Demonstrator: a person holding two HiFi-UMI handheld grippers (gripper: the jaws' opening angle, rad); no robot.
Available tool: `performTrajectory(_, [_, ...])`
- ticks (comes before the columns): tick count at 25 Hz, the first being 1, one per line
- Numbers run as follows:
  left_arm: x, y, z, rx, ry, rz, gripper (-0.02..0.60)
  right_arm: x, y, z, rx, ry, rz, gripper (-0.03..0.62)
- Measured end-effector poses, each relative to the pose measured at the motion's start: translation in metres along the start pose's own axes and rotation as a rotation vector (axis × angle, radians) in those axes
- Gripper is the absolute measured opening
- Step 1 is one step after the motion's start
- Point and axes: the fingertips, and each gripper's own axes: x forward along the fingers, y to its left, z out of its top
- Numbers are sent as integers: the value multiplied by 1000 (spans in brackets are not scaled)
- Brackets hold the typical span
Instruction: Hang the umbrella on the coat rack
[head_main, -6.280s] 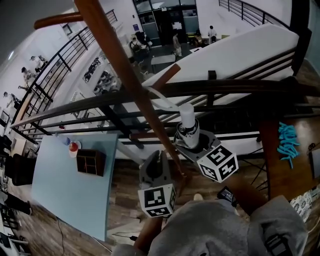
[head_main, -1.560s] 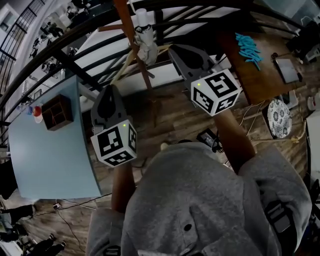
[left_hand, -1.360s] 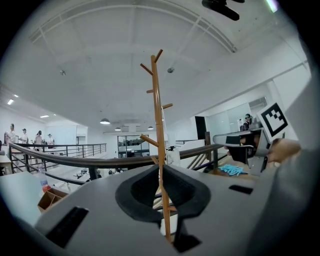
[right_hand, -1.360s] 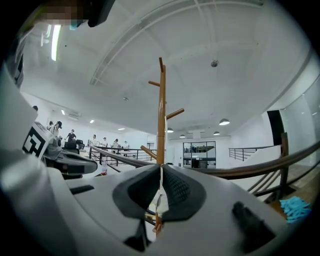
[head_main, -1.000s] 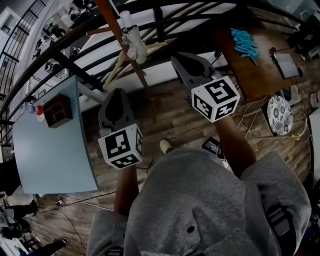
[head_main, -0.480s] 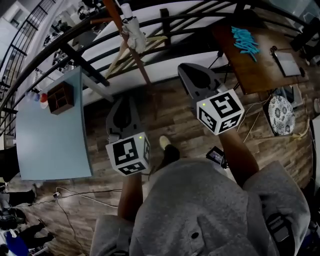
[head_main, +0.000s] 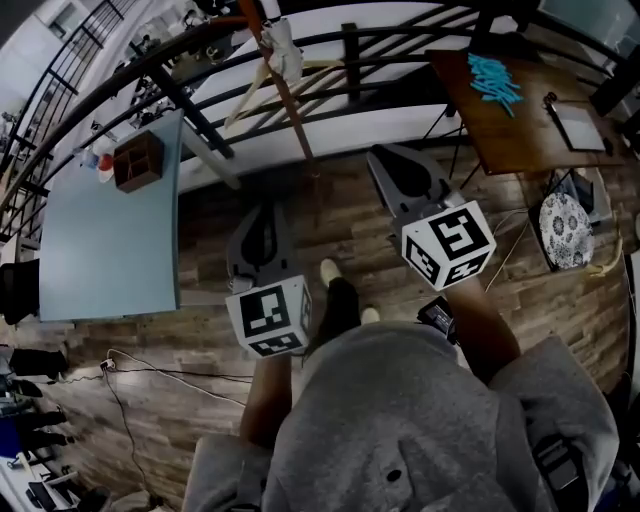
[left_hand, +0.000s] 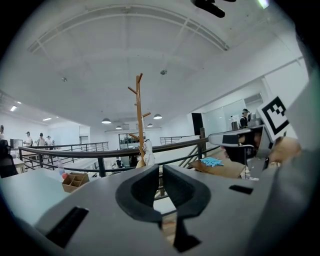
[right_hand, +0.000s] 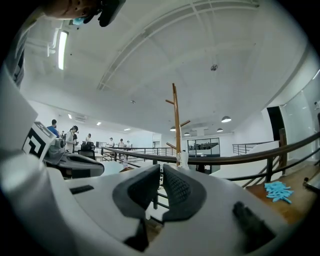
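The white folded umbrella (head_main: 283, 50) hangs on the brown wooden coat rack (head_main: 290, 100) by the black railing, at the top of the head view. It shows small and far in the left gripper view, umbrella (left_hand: 148, 153) against rack (left_hand: 139, 115). The right gripper view has the umbrella (right_hand: 183, 159) low on the rack pole (right_hand: 176, 120). My left gripper (head_main: 266, 210) and right gripper (head_main: 386, 156) hang over the wood floor, well back from the rack. Both are shut with nothing between the jaws, seen up close as left gripper (left_hand: 161, 170) and right gripper (right_hand: 161, 170).
A pale blue table (head_main: 110, 240) at the left carries a small wooden box (head_main: 138, 160). The black railing (head_main: 400, 30) runs behind the rack. A brown desk (head_main: 520, 120) with turquoise pieces (head_main: 495, 75) stands at the right. A patterned plate (head_main: 566, 230) and cables lie on the floor.
Both grippers have drawn back from the rack, which now sits farther off at the top of the head view. The umbrella stays hanging there.
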Motion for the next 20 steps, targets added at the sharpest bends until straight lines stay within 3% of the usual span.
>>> performTrajectory(10, [-50,-15,9,28,-8,14,32,-44,27,2,-36,-11,18,31])
performTrajectory(20, [-43,-38,23,71,-27,-35,32,-64,-2,3,5,-27,-35,31])
